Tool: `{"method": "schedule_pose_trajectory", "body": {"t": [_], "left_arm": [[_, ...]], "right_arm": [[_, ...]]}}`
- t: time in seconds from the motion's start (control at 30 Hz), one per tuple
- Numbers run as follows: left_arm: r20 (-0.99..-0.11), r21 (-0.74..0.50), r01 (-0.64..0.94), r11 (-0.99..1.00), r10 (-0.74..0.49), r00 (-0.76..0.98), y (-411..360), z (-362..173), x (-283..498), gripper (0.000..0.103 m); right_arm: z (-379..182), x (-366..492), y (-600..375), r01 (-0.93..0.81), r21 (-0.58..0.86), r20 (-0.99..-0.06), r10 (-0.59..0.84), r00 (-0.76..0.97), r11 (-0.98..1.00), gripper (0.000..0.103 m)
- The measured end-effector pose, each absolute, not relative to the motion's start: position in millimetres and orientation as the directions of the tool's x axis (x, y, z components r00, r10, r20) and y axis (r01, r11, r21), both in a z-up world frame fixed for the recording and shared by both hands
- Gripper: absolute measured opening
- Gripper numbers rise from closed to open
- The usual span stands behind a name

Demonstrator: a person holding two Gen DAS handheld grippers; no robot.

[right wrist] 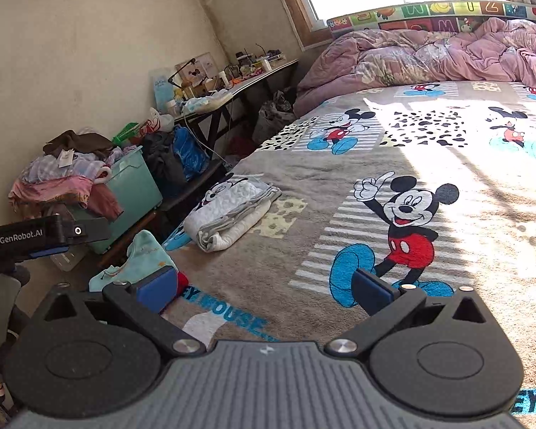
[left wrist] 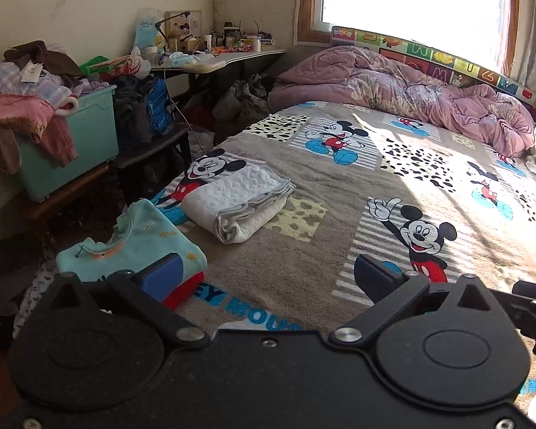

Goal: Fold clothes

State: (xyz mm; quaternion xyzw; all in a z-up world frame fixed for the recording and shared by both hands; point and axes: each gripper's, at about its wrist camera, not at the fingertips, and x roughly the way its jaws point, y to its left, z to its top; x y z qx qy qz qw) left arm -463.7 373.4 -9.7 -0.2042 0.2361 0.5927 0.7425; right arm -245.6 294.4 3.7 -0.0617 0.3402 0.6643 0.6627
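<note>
A folded light-blue child's top (left wrist: pixel 132 243) lies at the near left corner of the bed; it also shows in the right wrist view (right wrist: pixel 143 257). A folded white quilted cloth (left wrist: pixel 239 200) lies just beyond it, and shows in the right wrist view too (right wrist: pixel 232 214). My left gripper (left wrist: pixel 268 279) is open and empty, held above the Mickey Mouse blanket (left wrist: pixel 303 250) to the right of the blue top. My right gripper (right wrist: pixel 268 286) is open and empty above the same blanket (right wrist: pixel 286 232). The left gripper's body (right wrist: pixel 35 236) shows at the left edge of the right wrist view.
A teal bin (left wrist: pixel 71 143) heaped with unfolded clothes stands on a low bench left of the bed. A cluttered desk (left wrist: pixel 214 57) stands at the far wall. A crumpled pink duvet (left wrist: pixel 411 89) lies at the head of the bed under the window.
</note>
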Motion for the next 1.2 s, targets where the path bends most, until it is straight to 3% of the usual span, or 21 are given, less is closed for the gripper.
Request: {"method": "schedule_pose_trajectory", "body": {"t": [0.13, 0.23, 0.47, 1.07, 1.2], "left_arm": [[-0.593, -0.010, -0.990, 0.142, 0.796, 0.121, 399.8, -13.0, -478.7, 0.103], [-0.568, 0.094, -0.993, 0.072, 0.823, 0.006, 416.4, -23.1, -479.3, 0.103], [-0.616, 0.150, -0.986, 0.071, 0.787, -0.038, 424.2, -44.8, -491.2, 0.103], [-0.635, 0.096, -0.994, 0.050, 0.772, -0.023, 421.7, -46.8, -499.5, 0.103], [-0.642, 0.023, -0.998, 0.053, 0.767, 0.025, 418.7, -44.6, -504.4, 0.103]], "right_arm": [[5.3, -267.3, 338.9, -0.947, 0.297, -0.580, 0.811, -0.078, 0.121, 0.103], [-0.8, -279.2, 370.9, -0.953, 0.264, -0.592, 0.805, -0.039, 0.148, 0.103], [-19.9, -311.6, 419.6, -0.977, 0.152, -0.610, 0.792, 0.028, 0.151, 0.103], [-34.5, -345.1, 435.7, -0.986, 0.113, -0.654, 0.756, 0.019, 0.123, 0.102], [-31.8, -339.6, 431.0, -0.985, 0.120, -0.650, 0.759, 0.018, 0.126, 0.103]]}}
